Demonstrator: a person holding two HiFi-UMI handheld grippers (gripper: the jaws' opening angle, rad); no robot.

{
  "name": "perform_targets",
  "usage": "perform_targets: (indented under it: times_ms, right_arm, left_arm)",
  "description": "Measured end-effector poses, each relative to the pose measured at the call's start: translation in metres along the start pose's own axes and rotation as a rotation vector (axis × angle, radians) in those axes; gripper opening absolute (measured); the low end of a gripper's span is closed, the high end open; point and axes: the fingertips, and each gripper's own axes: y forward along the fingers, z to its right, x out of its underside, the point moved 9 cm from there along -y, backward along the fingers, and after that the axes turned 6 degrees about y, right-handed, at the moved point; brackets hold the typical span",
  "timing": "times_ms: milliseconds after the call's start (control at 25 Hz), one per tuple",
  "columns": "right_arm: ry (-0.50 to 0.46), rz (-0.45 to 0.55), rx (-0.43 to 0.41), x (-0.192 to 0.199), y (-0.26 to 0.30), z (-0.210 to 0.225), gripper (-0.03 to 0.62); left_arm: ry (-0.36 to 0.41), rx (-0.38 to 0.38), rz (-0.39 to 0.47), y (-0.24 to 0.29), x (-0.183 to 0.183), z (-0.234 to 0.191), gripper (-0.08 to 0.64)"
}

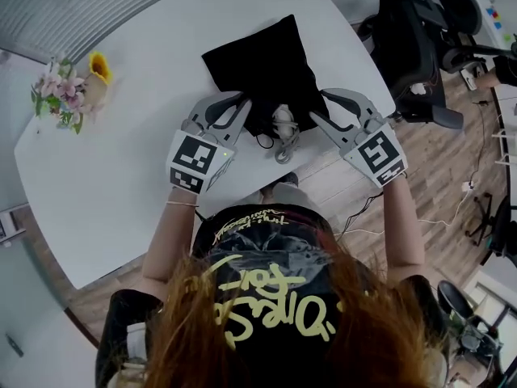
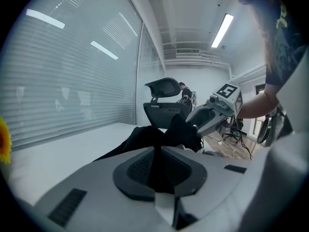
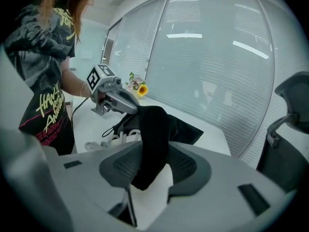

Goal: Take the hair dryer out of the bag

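A black cloth bag lies on the white table, its mouth toward me. The white hair dryer and its coiled cord show at the mouth. My left gripper is shut on the left edge of the mouth; in the left gripper view black fabric is pinched between the pads. My right gripper is at the right edge. In the right gripper view a fold of the bag hangs loosely between the parted jaws, with a gap beside it.
A vase of flowers stands at the table's far left. A black office chair is beyond the table's right end, over the wooden floor. The table's near edge runs just below the grippers.
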Motion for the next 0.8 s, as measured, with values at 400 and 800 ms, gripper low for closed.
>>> perform_targets:
  times_ms: [400, 800]
  right_arm:
    - [0.095, 0.027, 0.061, 0.007, -0.034, -0.009, 0.222]
    - [0.333, 0.156, -0.048, -0.029, -0.019, -0.058, 0.219]
  left_arm:
    - [-0.066, -0.015, 0.03, 0.007, 0.003, -0.006, 0.034]
    - [-0.064, 0.0, 0.047, 0.005, 0.001, -0.005, 0.034]
